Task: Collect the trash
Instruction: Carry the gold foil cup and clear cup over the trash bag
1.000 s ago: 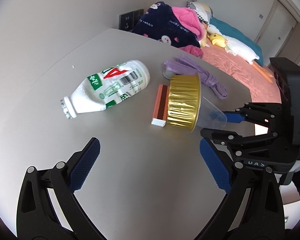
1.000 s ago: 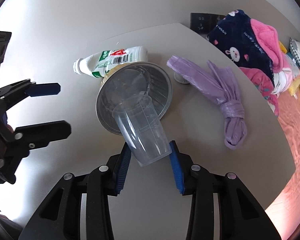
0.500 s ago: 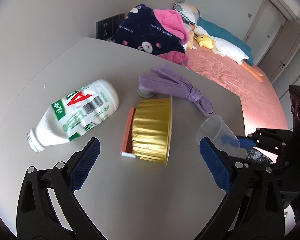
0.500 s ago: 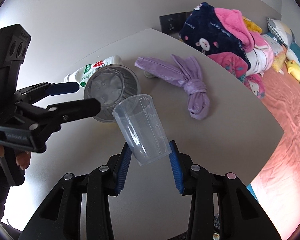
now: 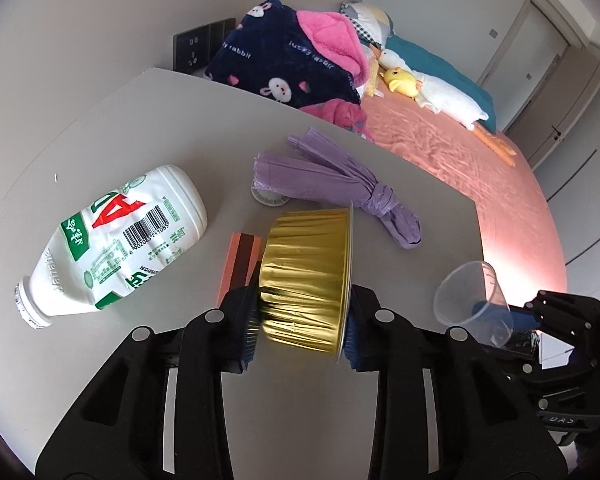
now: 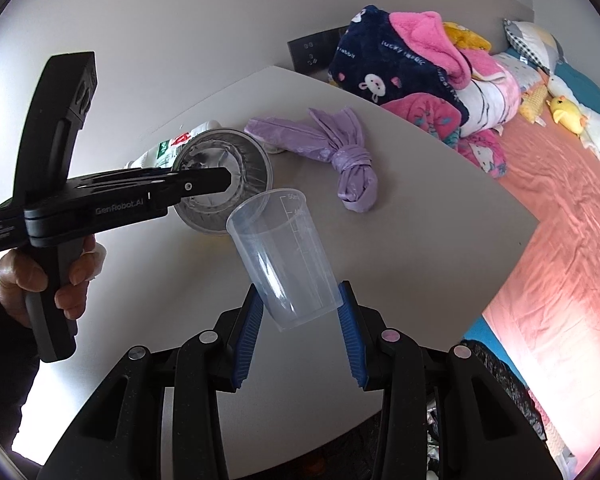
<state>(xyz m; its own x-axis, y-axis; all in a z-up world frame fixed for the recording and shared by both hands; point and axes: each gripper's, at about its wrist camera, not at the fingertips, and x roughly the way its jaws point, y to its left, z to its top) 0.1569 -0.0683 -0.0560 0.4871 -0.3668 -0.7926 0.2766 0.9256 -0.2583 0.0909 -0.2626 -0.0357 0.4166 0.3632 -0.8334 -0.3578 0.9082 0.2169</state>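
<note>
A gold foil cup lies on its side on the grey table. My left gripper is closing on it, one pad against its base and the other against its rim. My right gripper is shut on a clear plastic measuring cup, held tilted above the table's near edge. In the left wrist view the same clear cup hangs at the right. A white milk bottle, a knotted purple bag and a small orange-brown box lie around the foil cup.
A small white lid peeks from under the purple bag. A bed with a pink sheet, plush toys and a navy blanket lies beyond the table. A black bag sits below the table's edge. A hand holds the left gripper.
My left gripper moved up to the foil cup and its wide-open jaws closed onto it. My right gripper carried the clear cup away from the foil cup, toward the table's edge.
</note>
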